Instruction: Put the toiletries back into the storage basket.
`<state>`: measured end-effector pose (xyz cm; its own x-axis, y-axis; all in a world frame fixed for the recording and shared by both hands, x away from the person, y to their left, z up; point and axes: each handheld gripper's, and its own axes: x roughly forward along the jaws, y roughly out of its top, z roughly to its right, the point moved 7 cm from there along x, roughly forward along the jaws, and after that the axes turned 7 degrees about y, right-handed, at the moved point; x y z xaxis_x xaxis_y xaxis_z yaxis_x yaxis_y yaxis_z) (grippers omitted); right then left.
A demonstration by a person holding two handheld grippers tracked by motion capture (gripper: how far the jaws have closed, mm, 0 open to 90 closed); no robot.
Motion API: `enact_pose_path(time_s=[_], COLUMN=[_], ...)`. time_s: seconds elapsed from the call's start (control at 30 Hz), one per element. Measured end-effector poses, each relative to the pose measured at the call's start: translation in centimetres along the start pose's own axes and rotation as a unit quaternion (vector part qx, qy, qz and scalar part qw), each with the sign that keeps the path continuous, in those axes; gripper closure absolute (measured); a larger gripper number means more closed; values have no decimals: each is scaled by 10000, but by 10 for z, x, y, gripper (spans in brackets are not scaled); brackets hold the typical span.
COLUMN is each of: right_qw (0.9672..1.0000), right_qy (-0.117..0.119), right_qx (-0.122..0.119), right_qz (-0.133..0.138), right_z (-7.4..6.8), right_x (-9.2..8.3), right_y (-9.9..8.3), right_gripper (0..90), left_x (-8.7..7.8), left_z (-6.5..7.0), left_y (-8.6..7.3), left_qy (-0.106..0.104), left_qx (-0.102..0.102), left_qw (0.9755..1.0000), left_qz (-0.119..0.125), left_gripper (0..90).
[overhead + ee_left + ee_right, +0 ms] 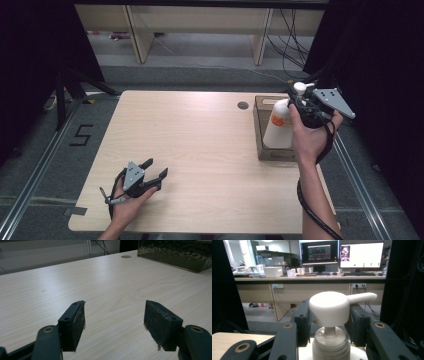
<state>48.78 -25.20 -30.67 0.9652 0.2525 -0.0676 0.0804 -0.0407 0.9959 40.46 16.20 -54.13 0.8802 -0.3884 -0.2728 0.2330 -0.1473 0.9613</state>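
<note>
So the desk (200, 150) is a pale wood-grain top with a small round grommet (243, 105) near its far edge. Over by the far right corner sits a dark open-topped box (259, 131), long side running along the desk's right edge.

The pump bottle (278, 127) is white with an orange label, held over that box. Its long axis is mostly upright but leaning, base toward the near left and pump head (299, 88) up toward the far right. I can't tell if the base touches the box floor or hangs just above it. In the right gripper view the pump head (329, 307) has its spout pointing off to the right of that view.

The right gripper (302, 102) is up at the bottle's neck, fingers (303, 320) closed in on either side just under the pump head, so it's gripping the bottle.

The left gripper (154, 170) rests low near the desk's near left corner, aimed toward the far right. Its fingers (72, 325) are spread wide with just bare desk between them.
</note>
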Motion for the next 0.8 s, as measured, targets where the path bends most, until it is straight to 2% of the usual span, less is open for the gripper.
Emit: enact_pose_path(time_s=[0.23,0.3,0.33,0.47,0.53,0.8], right_qw=[10000,10000,10000,10000,10000,9999], right_qy=[-18,-31,-24,-4,-8,-17], right_qx=[-8,-78,1,42,-15,14], right_qz=[-12,20,-8,-57,-63,-145], right_z=[1,2,2,2,3,5], right_x=[2,2,2,2,3,4], right_y=[-2,-2,-3,-5,-6,-14], right_gripper=[597,597,597,597,597,597], left_x=[0,0,0,0,0,0], left_z=[0,0,0,0,0,1], left_y=[0,0,0,0,0,0], left_qy=[-4,-4,-4,-2,-8,-10], left_qx=[-6,2,-2,1,6,4], left_qw=[10000,10000,10000,10000,10000,10000], left_qz=[5,1,0,-3,-4,-1], left_gripper=[328,328,328,328,328,328])
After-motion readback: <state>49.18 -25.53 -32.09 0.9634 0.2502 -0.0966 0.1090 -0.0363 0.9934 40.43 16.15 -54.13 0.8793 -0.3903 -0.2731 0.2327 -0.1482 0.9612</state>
